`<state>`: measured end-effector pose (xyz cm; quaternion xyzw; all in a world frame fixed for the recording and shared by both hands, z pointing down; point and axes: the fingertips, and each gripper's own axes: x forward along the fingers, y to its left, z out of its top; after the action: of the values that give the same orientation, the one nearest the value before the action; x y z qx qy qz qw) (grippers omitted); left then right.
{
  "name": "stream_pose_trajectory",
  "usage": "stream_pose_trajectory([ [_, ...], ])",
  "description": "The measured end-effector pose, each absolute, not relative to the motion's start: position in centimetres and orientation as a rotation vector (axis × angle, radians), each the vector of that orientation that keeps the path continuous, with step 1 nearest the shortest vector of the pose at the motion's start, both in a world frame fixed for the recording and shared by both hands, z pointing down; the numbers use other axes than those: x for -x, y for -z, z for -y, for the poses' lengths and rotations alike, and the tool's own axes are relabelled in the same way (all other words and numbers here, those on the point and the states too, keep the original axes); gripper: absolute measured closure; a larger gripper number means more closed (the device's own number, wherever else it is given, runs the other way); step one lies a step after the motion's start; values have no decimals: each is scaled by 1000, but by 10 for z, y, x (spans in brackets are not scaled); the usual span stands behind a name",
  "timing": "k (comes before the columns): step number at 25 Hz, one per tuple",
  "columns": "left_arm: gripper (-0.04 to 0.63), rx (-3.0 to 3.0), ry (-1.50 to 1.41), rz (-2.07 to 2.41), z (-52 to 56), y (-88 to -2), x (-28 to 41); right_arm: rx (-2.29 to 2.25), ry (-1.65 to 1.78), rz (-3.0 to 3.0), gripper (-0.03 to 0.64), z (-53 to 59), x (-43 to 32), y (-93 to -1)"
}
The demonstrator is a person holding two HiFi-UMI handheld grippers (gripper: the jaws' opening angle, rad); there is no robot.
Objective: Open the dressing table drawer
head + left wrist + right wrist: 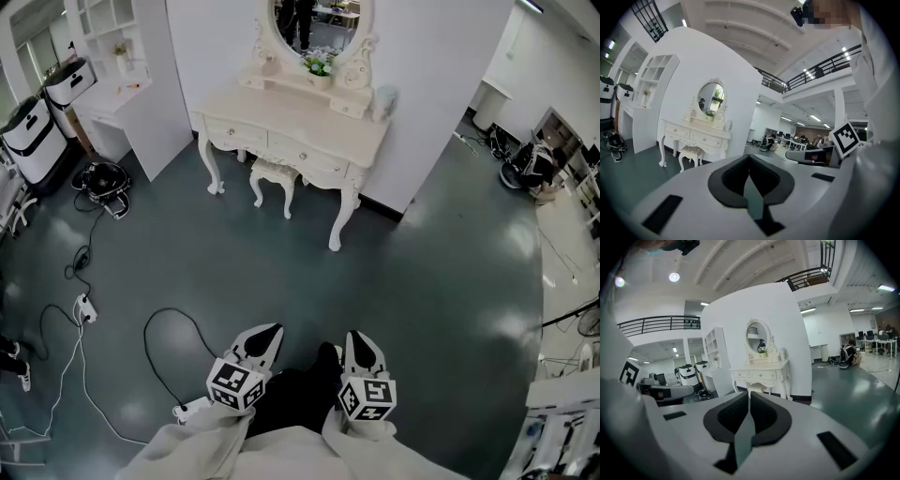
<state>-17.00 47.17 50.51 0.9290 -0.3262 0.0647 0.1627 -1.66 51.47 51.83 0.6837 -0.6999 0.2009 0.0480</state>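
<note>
The cream dressing table stands against the white wall at the far side of the floor, with an oval mirror on top and closed drawers along its front. A matching stool is tucked under it. The table also shows far off in the left gripper view and the right gripper view. My left gripper and right gripper are held low by my body, several steps from the table. Each one's jaws meet with nothing between them.
Black cables and a power strip lie on the dark floor to the left. A white shelf desk, two black-and-white machines and a black bundle stand at the far left. Office clutter sits at the right.
</note>
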Motion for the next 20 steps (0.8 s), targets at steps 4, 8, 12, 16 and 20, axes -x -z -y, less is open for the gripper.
stream_pose_trajectory([
  [4, 580, -2645, -187, 931, -470, -511, 167, -2070, -631, 2130, 577, -508, 14, -526],
  [8, 578, -2627, -186, 963, -456, -513, 167, -2025, -627, 2164, 577, -492, 16, -528],
  [12, 578, -2621, -199, 982, -437, -512, 157, -1999, -643, 2185, 577, -470, 8, -528],
  [16, 580, -2624, -186, 993, -413, -509, 140, -1978, -636, 2201, 577, -442, -8, -526],
  [20, 579, -2626, -172, 1002, -382, -504, 122, -1964, -615, 2219, 577, -408, -25, -518],
])
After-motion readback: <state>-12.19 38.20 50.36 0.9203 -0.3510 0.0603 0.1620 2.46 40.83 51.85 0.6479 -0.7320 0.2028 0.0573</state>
